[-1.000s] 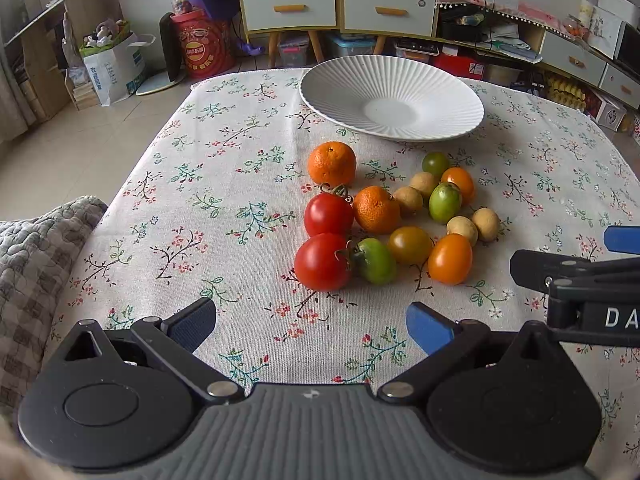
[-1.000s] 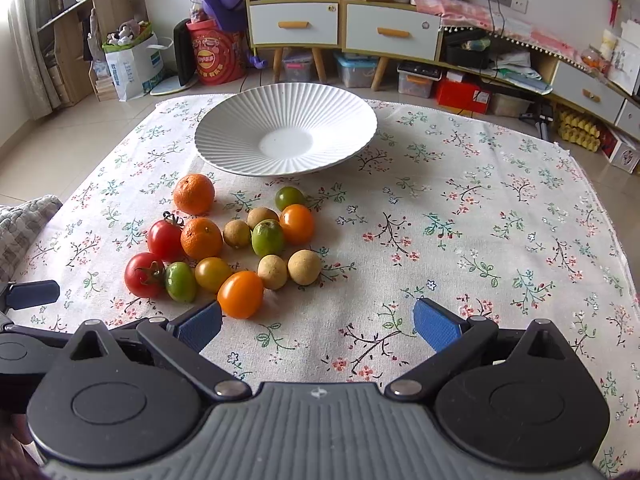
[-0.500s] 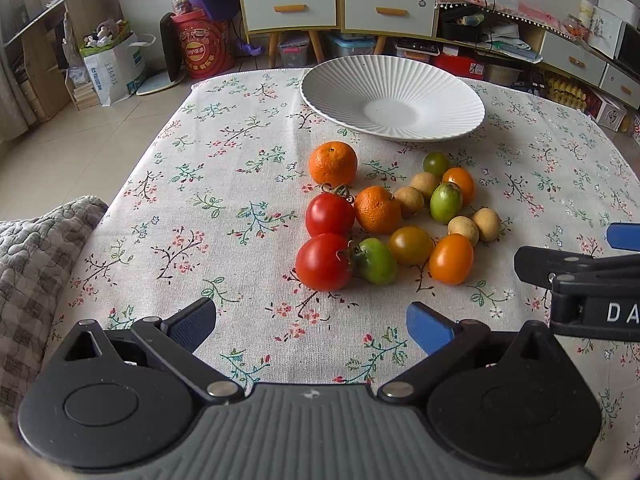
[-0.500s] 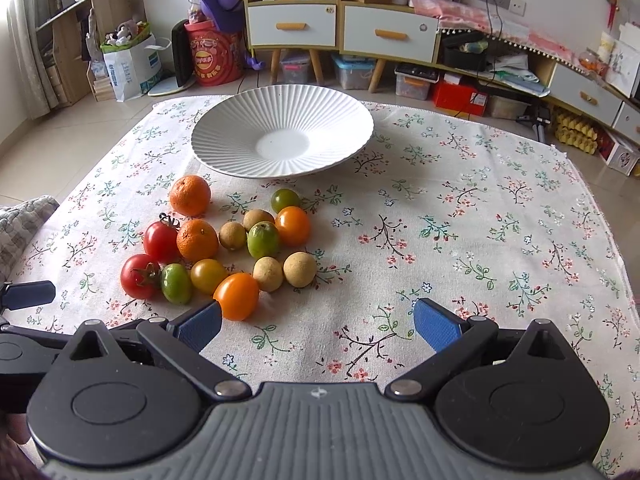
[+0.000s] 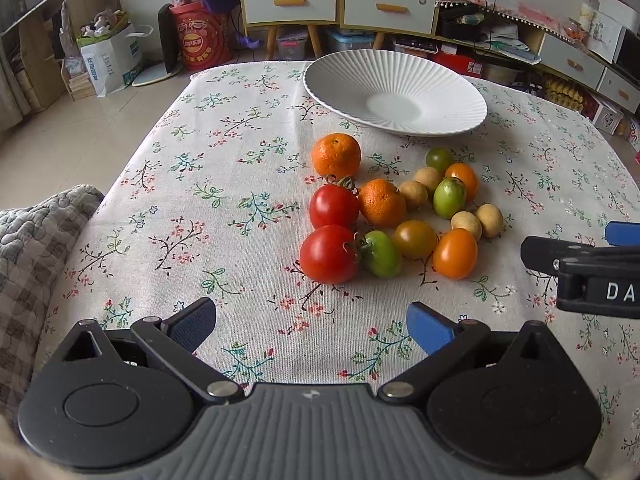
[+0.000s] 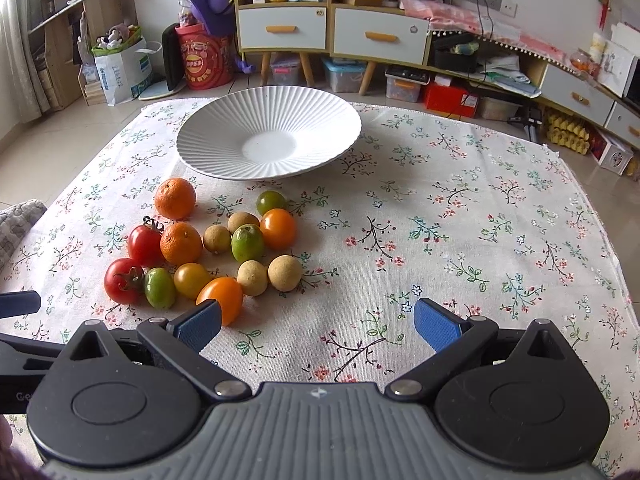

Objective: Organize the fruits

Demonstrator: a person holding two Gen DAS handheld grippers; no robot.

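A flowered tablecloth (image 6: 460,216) carries an empty white ribbed plate (image 6: 224,160) and, just before it, clustered fruit (mandarins (image 6: 175,198), tomatoes (image 5: 329,254), longans (image 6: 284,273)), as the left gripper (image 5: 311,322) and right gripper (image 6: 317,322) hover spread wide, holding nothing, best starting from an outer fruit.

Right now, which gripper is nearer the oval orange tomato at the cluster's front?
Right gripper: its left finger sits beside the oval orange tomato. The left gripper is farther back.

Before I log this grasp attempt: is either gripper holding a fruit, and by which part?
Nothing is held. The left gripper and right gripper are both open over the tablecloth, and all the fruit lies beside the plate, which holds nothing.
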